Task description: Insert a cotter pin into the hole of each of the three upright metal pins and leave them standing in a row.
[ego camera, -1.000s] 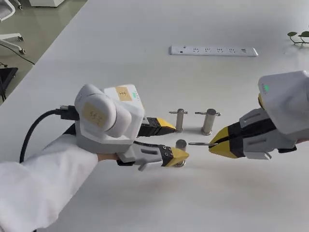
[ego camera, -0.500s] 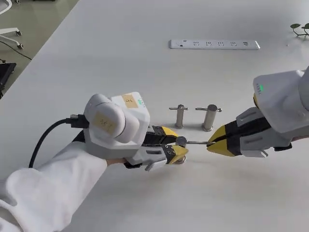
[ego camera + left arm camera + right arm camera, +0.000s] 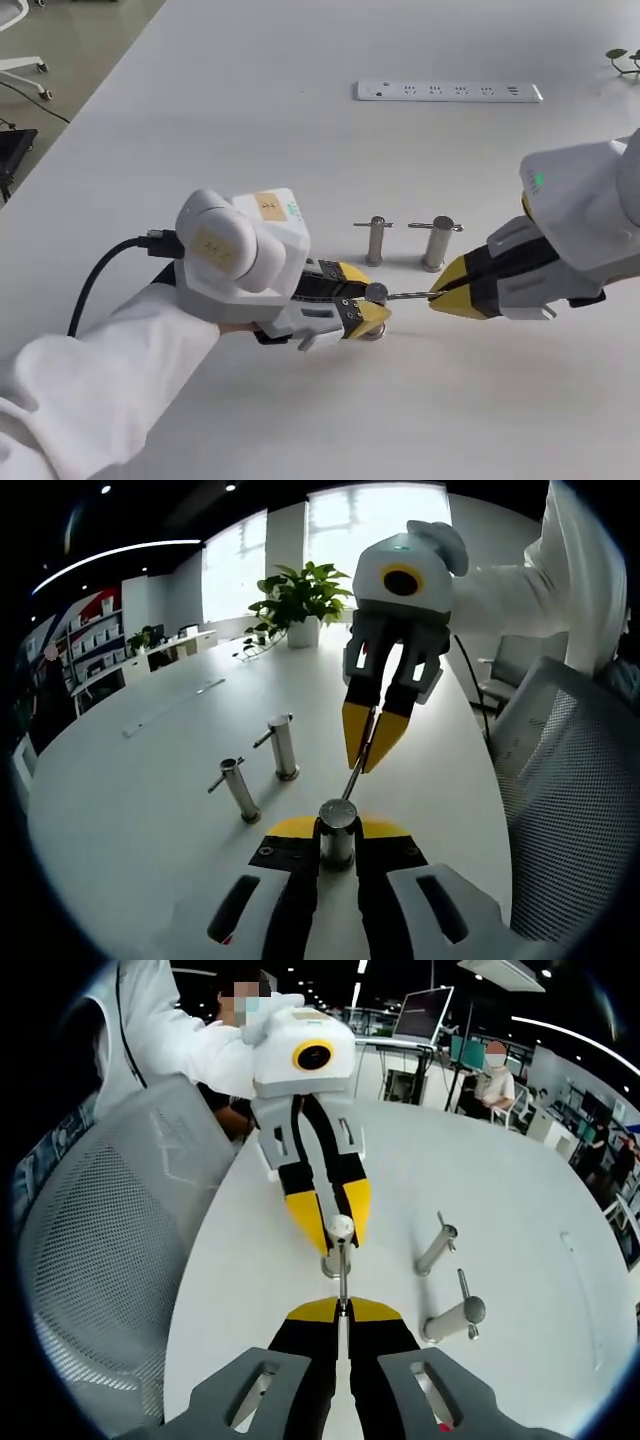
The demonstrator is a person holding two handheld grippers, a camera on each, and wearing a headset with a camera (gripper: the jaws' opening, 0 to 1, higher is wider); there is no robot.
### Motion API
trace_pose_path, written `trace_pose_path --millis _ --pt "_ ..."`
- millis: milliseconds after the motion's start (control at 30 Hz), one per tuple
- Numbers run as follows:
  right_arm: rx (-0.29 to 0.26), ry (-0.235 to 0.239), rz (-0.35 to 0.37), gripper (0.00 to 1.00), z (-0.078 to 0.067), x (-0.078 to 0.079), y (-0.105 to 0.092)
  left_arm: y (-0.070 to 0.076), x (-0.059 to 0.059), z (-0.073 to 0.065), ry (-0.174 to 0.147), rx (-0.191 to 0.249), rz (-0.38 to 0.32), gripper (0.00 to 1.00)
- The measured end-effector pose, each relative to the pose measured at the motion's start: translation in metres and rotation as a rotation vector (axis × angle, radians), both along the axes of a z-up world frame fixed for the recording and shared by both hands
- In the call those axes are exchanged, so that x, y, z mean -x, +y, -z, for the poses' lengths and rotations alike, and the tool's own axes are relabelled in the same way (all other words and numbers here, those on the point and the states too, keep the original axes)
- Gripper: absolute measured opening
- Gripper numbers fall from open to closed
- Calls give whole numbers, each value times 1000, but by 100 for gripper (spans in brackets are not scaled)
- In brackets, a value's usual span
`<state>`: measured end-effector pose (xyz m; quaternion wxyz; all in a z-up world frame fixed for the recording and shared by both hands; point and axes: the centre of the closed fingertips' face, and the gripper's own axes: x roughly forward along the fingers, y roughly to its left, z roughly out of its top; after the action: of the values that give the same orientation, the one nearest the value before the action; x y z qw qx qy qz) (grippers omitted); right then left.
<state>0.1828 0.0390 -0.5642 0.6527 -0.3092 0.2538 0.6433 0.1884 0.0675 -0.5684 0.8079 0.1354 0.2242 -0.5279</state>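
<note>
Near the lower centre of the head view, an upright metal pin (image 3: 376, 294) is clamped between the yellow-tipped jaws of the left gripper (image 3: 366, 297), which enters from the left on a white-sleeved arm. From the right of the frame, the right gripper (image 3: 446, 290) is pressed together on one end of a thin cotter pin (image 3: 408, 295), which is held level and pointed at the top part of the clamped pin. The free end of the cotter pin is seen touching the pin just below its cap; whether it has entered the hole cannot be told.

In the left gripper view the clamped pin (image 3: 338, 830) is shown at the bottom centre, with the cotter pin (image 3: 355, 774) slanting down to it from the right gripper (image 3: 374, 742) above.

Just above the clamped pin in the head view, a slimmer pin (image 3: 376, 239) and a thicker pin (image 3: 434, 244) are stood side by side on the white workbench (image 3: 250, 120), each crossed near its top by a cotter pin. A white power strip (image 3: 448, 92) is laid well apart, towards the upper right.
</note>
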Motion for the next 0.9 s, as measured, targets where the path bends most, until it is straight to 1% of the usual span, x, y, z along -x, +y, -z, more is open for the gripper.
trace_pose_path --millis 67,133,233,367,533,700,800,900 --pt "-5 -3 -3 0 -3 1 0 0 0 0 2 2 1 11" --pt "-22 1 -2 0 -6 1 2 0 0 0 5 3 3 11" --pt "-12 -2 -10 0 -4 2 3 0 0 0 4 0 6 11" --pt "-11 10 -2 0 0 1 6 0 0 0 4 -3 8 11" --pt "3 7 -13 0 3 0 7 -1 0 0 4 -8 15 11" --pt "5 7 -31 0 7 -1 13 -1 -1 0 5 -12 21 11" --pt "7 3 -44 0 9 -3 16 -1 -1 0 4 -16 26 11" --pt "11 -13 -64 0 10 -4 21 -1 -2 0 5 -21 29 11"
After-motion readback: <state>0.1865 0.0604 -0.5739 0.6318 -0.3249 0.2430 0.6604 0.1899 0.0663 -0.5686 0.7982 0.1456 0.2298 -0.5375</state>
